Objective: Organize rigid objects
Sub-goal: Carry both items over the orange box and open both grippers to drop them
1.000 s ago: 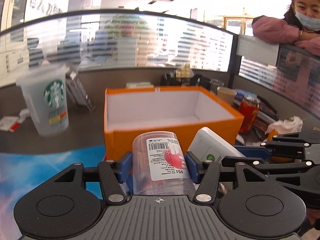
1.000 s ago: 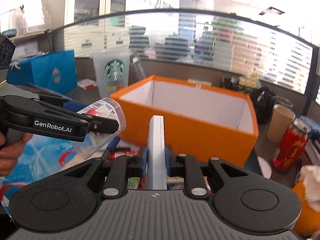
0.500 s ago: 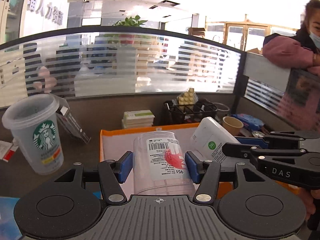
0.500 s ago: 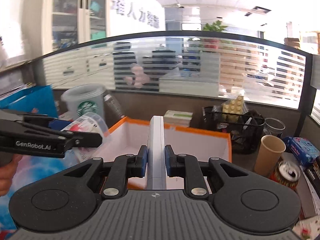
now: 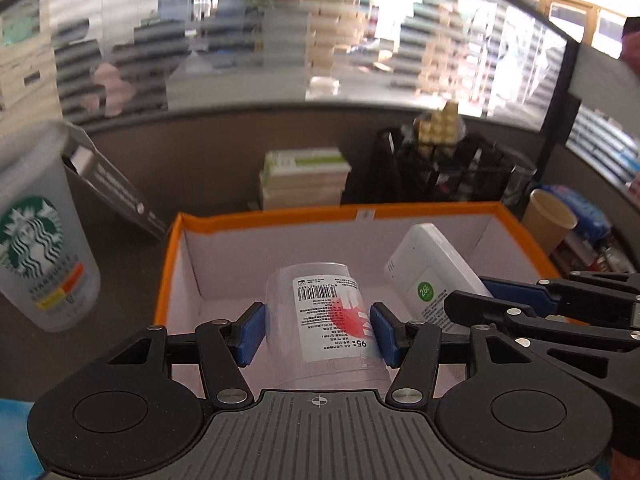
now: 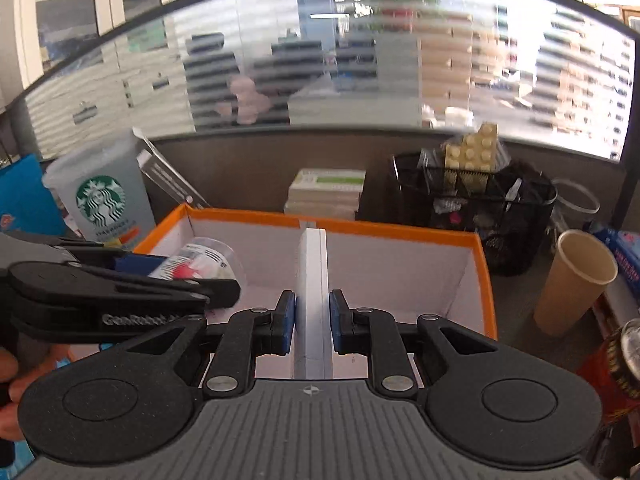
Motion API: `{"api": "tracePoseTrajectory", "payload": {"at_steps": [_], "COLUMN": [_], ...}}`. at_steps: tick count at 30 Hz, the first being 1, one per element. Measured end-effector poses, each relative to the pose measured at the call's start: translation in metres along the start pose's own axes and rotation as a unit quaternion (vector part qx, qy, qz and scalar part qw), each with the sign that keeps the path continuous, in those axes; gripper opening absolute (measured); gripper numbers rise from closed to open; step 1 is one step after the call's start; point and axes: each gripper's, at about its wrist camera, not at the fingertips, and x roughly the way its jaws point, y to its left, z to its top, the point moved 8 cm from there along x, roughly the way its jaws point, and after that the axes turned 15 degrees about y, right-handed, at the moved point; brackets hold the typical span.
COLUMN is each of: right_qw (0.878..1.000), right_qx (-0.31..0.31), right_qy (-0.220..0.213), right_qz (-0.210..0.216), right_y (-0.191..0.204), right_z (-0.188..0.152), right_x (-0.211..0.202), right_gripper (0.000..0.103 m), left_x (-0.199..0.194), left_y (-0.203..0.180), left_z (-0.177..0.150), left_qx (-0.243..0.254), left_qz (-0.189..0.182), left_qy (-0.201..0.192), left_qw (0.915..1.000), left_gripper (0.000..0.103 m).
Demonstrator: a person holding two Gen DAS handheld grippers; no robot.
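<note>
Here the left tongs (image 5: pixel 316 330) hide the clear cup's (image 5: pixel 326 316) base.

There are two grippers, the left gripper (image 5: pixel 318 330) and the right gripper (image 6: pixel 312 322). One orange box (image 5: pixel 340 213) is here. One clear cup (image 5: pixel 328 320), one white flat device (image 5: pixel 432 272), one Starbucks cup (image 5: pixel 40 236), one paper cup (image 6: pixel 576 280), one mesh basket (image 6: pixel 480 204).

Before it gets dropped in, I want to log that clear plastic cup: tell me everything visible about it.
The clear plastic cup is see-through, thin-walled and looks empty. It carries a white label with a barcode, small print and a red splash mark. It is tilted, clamped on both sides by the blue pads of the left gripper, over the white interior of the orange box.
</note>
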Motion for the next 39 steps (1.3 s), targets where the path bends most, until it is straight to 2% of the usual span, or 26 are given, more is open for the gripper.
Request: {"api": "tracePoseTrajectory", "payload": {"at_steps": [8, 12, 15, 22, 30, 33, 39], "right_qw": [0.999, 0.998, 0.997, 0.99, 0.989, 0.99, 0.991], "right_qx": [0.003, 0.013, 0.02, 0.046, 0.039, 0.037, 0.041], "right_qy": [0.04, 0.058, 0.074, 0.132, 0.14, 0.137, 0.119], "right_qz": [-0.016, -0.011, -0.012, 0.013, -0.003, -0.011, -0.041], "right_y": [-0.007, -0.011, -0.013, -0.019, -0.019, -0.019, -0.03], "right_z": [-0.008, -0.004, -0.001, -0.003, -0.006, -0.006, -0.004], "right_x": [0.023, 0.025, 0.03, 0.054, 0.056, 0.055, 0.045], "right_gripper": [0.017, 0.017, 0.017, 0.017, 0.018, 0.019, 0.04], "left_x": [0.023, 0.029, 0.036, 0.055, 0.056, 0.053, 0.044], "left_y": [0.002, -0.001, -0.001, 0.005, 0.007, 0.007, 0.008], "left_z": [-0.003, -0.002, 0.001, 0.003, 0.005, 0.008, 0.011], "left_qx": [-0.007, 0.01, 0.01, 0.002, 0.003, 0.003, 0.0], "left_qz": [0.015, 0.036, 0.034, 0.047, 0.054, 0.048, 0.046], "left_qy": [0.041, 0.059, 0.085, 0.147, 0.154, 0.146, 0.127], "left_qw": [0.999, 0.9976, 0.9957, 0.988, 0.9866, 0.9881, 0.9909], "left_gripper": [0.055, 0.056, 0.056, 0.055, 0.057, 0.07, 0.077]}}
